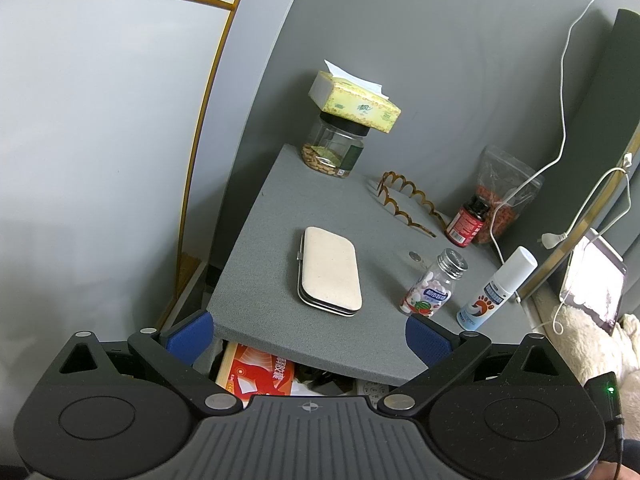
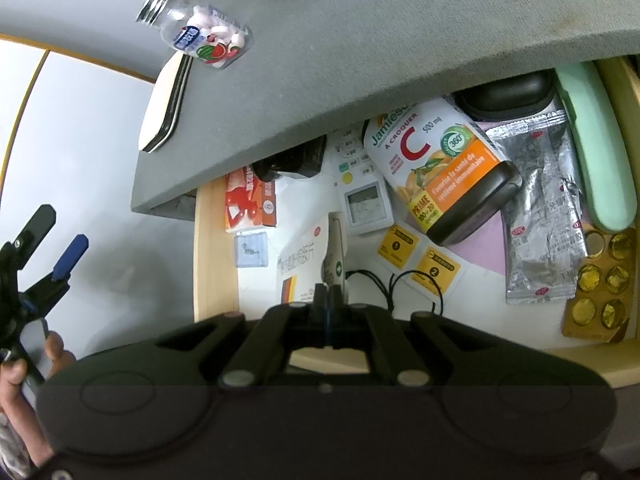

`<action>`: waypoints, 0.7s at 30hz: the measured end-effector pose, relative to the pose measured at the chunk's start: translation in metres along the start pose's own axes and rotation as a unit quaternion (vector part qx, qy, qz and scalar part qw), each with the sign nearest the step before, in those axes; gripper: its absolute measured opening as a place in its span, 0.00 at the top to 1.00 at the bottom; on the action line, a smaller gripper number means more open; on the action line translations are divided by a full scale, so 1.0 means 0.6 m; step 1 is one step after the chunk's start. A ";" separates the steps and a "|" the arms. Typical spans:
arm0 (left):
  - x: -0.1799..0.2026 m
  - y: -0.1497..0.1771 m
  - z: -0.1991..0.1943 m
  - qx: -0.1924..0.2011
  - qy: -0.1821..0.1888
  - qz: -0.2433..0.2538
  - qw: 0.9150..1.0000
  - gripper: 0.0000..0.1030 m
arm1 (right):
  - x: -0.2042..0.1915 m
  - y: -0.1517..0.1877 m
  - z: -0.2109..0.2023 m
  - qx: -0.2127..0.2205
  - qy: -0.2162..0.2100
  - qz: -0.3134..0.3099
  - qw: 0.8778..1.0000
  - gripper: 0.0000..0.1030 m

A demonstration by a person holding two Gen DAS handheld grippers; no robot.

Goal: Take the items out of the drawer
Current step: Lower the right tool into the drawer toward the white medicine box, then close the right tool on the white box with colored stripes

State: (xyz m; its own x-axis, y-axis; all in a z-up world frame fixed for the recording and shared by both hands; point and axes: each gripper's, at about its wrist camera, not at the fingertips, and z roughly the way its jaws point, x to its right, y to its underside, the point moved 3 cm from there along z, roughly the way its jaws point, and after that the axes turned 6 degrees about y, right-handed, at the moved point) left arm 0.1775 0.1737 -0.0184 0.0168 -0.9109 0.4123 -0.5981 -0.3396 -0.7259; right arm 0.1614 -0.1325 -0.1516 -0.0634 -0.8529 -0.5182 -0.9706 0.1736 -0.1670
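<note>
The wooden drawer (image 2: pixel 204 248) stands open under the grey nightstand top (image 2: pixel 360 60). Inside lie a Jamieson vitamin C bottle (image 2: pixel 444 168), a white remote (image 2: pixel 362 192), silver sachets (image 2: pixel 540 216), a gold blister pack (image 2: pixel 600 280), a mint-green case (image 2: pixel 600 160), a red box (image 2: pixel 248 200) and a white box with a flag (image 2: pixel 300 264). My right gripper (image 2: pixel 329 294) is over the drawer's front, shut on a thin white packet with a green mark (image 2: pixel 337 256), seen edge-on. My left gripper (image 1: pixel 308 336) is open and empty at the nightstand's front edge. It also shows at the left of the right wrist view as the left gripper (image 2: pixel 52 248).
On the nightstand top (image 1: pixel 260 240) sit a beige case (image 1: pixel 330 272), a mint bottle (image 1: pixel 432 284), a spray bottle (image 1: pixel 496 288), a red bottle (image 1: pixel 468 220), a brown hairband (image 1: pixel 412 196), a nut jar (image 1: pixel 332 148) under a tissue box (image 1: pixel 356 100), and white cables (image 1: pixel 564 80). A hand (image 2: pixel 16 376) holds the left gripper.
</note>
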 end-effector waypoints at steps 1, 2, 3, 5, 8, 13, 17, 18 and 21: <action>0.000 0.000 0.000 0.000 0.000 0.000 1.000 0.02 | 0.000 -0.001 -0.001 0.002 0.000 0.001 1.000 1.00; 0.000 0.000 0.000 0.000 0.000 0.000 1.000 0.02 | 0.000 -0.001 -0.004 0.004 0.000 0.002 1.000 1.00; 0.000 0.000 0.000 0.000 -0.001 0.000 1.000 0.02 | 0.000 -0.002 -0.008 0.007 0.000 0.003 1.000 1.00; -0.001 -0.001 0.000 0.000 -0.001 -0.001 1.000 0.02 | -0.001 -0.003 -0.024 0.017 -0.002 0.002 1.000 1.00; -0.002 -0.001 -0.002 0.001 -0.002 -0.001 1.000 0.02 | -0.009 -0.008 -0.060 0.039 -0.004 -0.009 0.999 1.00; 0.001 -0.002 -0.002 0.000 0.000 0.002 1.000 0.02 | -0.042 -0.027 -0.140 0.084 0.008 -0.062 0.994 1.00; 0.005 -0.002 -0.001 0.000 0.002 0.002 1.000 0.02 | -0.065 -0.033 -0.147 0.055 0.015 -0.104 0.993 0.94; 0.006 -0.002 0.000 -0.001 0.002 0.003 1.000 0.02 | -0.065 -0.032 -0.135 0.043 0.014 -0.103 0.994 0.85; 0.007 -0.001 0.000 -0.001 0.004 0.003 1.000 0.02 | -0.043 -0.027 -0.061 0.006 0.034 -0.068 0.997 0.64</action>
State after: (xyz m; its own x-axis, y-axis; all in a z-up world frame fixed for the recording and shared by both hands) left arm 0.1783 0.1699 -0.0161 0.0056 -0.9111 0.4121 -0.5997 -0.3328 -0.7277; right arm 0.1704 -0.1310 -0.1049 0.0517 -0.9005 -0.4317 -0.9683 0.0605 -0.2422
